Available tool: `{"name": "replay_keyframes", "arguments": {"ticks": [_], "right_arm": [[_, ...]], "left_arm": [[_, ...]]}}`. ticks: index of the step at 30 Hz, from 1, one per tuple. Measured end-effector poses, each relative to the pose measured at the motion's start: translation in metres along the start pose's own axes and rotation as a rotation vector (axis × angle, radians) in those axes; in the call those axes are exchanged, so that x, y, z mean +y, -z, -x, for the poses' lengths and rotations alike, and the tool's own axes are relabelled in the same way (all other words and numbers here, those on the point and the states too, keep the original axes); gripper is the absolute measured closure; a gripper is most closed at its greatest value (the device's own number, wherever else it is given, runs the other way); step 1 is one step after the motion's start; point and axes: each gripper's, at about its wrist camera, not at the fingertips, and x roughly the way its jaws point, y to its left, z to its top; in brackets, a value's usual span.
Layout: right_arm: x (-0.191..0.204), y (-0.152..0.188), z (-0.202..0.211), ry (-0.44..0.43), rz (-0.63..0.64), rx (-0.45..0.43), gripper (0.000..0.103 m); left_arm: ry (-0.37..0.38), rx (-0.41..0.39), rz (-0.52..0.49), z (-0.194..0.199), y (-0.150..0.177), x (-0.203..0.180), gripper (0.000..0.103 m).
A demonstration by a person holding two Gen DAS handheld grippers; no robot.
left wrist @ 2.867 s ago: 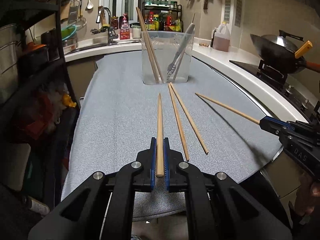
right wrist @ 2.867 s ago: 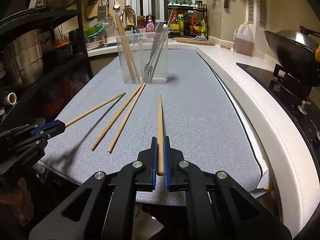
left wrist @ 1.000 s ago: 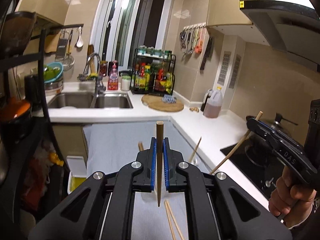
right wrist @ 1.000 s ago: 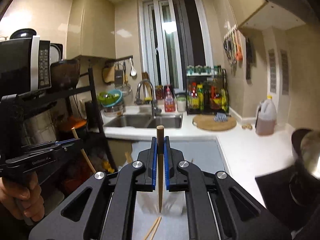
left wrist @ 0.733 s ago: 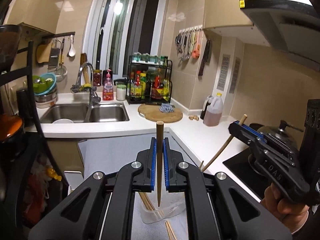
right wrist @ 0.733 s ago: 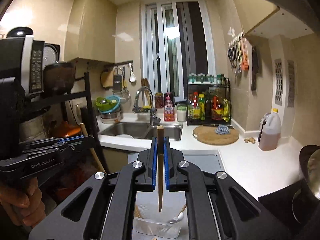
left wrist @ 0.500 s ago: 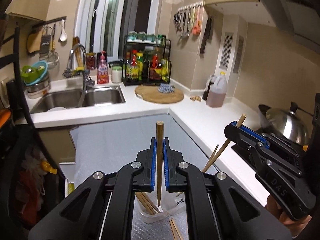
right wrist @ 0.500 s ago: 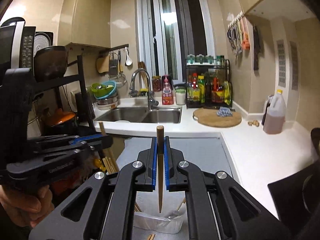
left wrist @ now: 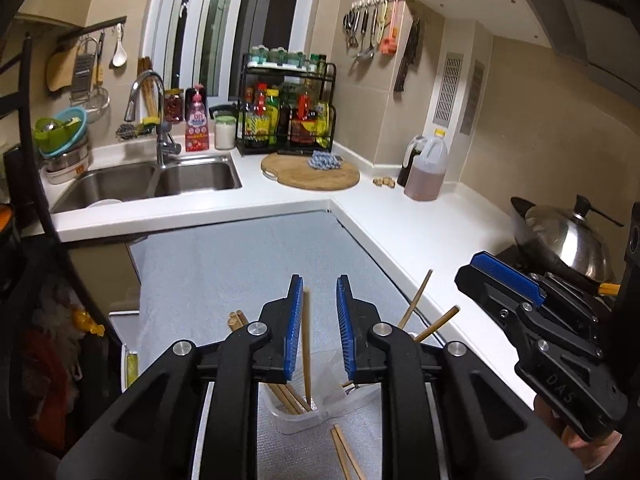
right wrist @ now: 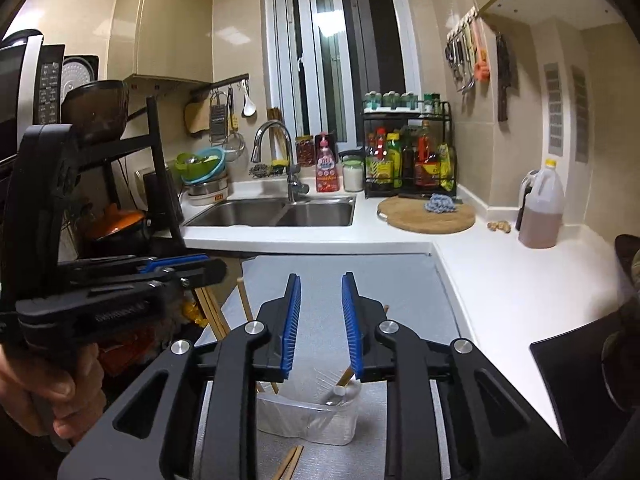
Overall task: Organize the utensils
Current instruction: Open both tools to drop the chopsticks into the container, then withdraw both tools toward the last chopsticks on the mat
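Observation:
My left gripper [left wrist: 319, 300] is open above the clear plastic holder [left wrist: 292, 412]. A wooden chopstick [left wrist: 306, 344] stands between its jaws, its lower end in the holder, touching neither pad that I can see. More chopsticks [left wrist: 286, 396] lean inside. My right gripper [right wrist: 320, 300] is open and empty above the same holder [right wrist: 308, 420], which also holds metal tongs [right wrist: 336, 394]. The right gripper shows at the right of the left wrist view [left wrist: 492, 276]; the left one shows at the left of the right wrist view [right wrist: 180, 270]. Two chopsticks [left wrist: 346, 454] lie on the grey mat [left wrist: 224, 264].
A white counter [left wrist: 400, 224] borders the mat on the right. A sink [left wrist: 148, 180] lies beyond it. A wok [left wrist: 564, 240] sits on the stove at the right. A black shelf rack [right wrist: 112, 168] stands at the left. A round cutting board [right wrist: 426, 216] and an oil jug [right wrist: 540, 212] sit at the back.
Both grippers have opened and let go of their chopsticks, which have dropped into the holder. Both grippers have tilted down a little over the holder.

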Motion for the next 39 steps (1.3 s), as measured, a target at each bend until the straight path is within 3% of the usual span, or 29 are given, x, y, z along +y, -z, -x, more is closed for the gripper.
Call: {"name": "replay_keyframes", "arguments": {"ticks": [7,16,22,28,39], "right_arm": [[0.008,0.004,0.064,0.033,0.027,-0.077,0.081],[0.02,0.063,0.123,0.056,0.031,-0.045,0.081],[0.023,0.119,0.132,0.038,-0.027,0.046,0.091],[0.031,0.17,0.126,0.034,-0.063,0.139,0.092],[0.053,0.228,0.106,0.035,-0.05,0.246,0.091]], "left_arm": [[-0.018,-0.078,0.003,0.065,0.012,-0.009,0.085],[-0.06,-0.095,0.053,0.115,0.093,-0.012,0.085],[-0.11,-0.066,0.077,0.127,0.162,-0.008,0.085],[-0.165,-0.048,0.106,0.123,0.215,-0.004,0.085],[-0.204,-0.022,0.095,0.111,0.248,-0.002,0.085]]}}
